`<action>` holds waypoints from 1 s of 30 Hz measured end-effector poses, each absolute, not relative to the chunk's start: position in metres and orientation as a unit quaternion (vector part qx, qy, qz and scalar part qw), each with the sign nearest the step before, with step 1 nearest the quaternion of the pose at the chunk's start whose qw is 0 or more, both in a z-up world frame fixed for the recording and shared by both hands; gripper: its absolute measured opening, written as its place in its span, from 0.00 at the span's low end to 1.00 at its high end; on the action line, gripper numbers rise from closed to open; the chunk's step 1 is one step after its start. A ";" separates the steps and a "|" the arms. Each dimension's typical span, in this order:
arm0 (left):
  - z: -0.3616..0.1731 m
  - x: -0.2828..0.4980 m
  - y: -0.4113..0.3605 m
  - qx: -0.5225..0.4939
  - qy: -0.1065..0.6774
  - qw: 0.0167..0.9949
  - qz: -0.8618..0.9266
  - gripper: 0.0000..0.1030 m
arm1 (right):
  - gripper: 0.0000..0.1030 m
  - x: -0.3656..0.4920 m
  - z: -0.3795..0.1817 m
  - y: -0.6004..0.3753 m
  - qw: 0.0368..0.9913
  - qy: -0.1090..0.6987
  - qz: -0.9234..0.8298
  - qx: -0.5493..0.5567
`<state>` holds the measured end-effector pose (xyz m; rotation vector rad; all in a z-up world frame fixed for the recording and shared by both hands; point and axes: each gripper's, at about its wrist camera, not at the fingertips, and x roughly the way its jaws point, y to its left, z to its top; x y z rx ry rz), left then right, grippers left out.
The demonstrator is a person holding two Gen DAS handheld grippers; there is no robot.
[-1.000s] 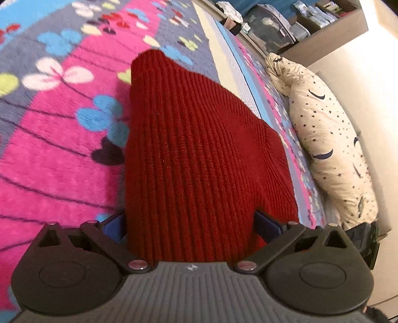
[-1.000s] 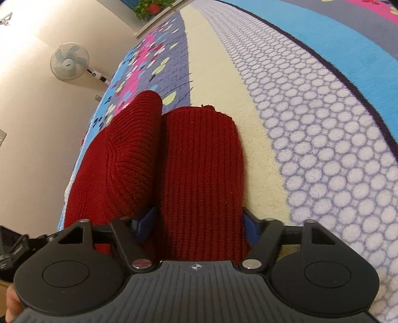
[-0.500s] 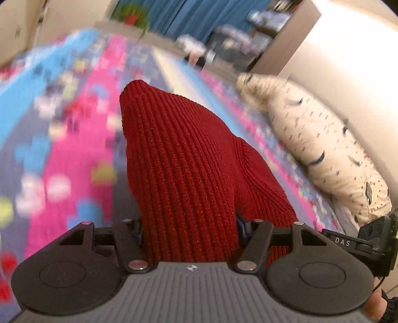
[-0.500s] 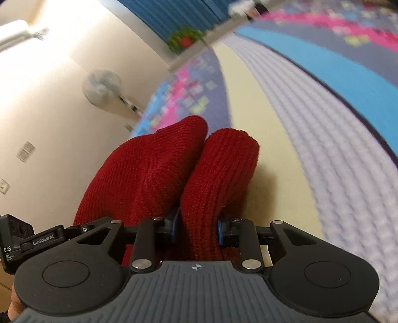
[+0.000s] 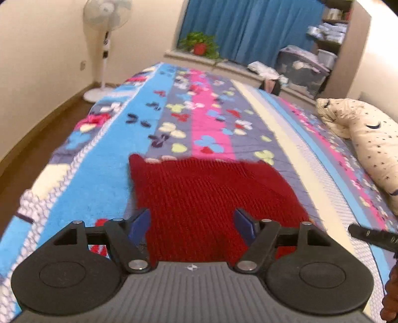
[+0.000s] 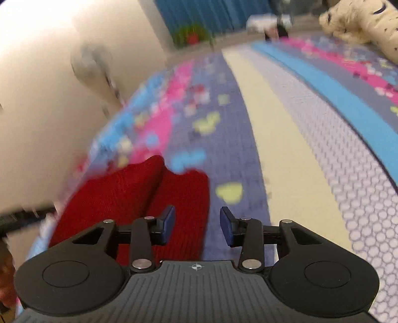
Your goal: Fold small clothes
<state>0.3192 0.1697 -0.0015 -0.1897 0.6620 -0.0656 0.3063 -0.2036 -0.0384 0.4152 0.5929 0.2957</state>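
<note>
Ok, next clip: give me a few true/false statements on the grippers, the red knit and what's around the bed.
1. The left gripper is open. True.
2. The right gripper is clamped on the red knit garment. False: its fingers stand apart, nothing pinched between them.
3. The garment lies on the patterned bedspread. True.
4. The star-print pillow rests on the garment. False: it lies apart, at the bed's edge.
5. A standing fan is by the wall. True.
</note>
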 end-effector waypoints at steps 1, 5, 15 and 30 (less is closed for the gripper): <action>0.003 0.316 0.168 -0.085 0.325 0.941 -0.041 0.77 | 0.42 0.296 -0.036 -0.203 0.923 0.268 0.165 0.220; -0.013 0.316 0.150 -0.039 0.372 0.923 -0.094 0.73 | 0.43 0.288 -0.056 -0.161 0.905 0.315 0.243 0.153; -0.012 0.213 0.095 0.069 0.348 0.933 -0.063 0.90 | 0.50 0.253 -0.064 -0.166 0.896 0.405 0.166 0.075; -0.004 0.031 0.034 0.064 0.233 0.970 0.006 1.00 | 0.84 0.032 0.000 -0.215 0.965 0.212 0.153 0.029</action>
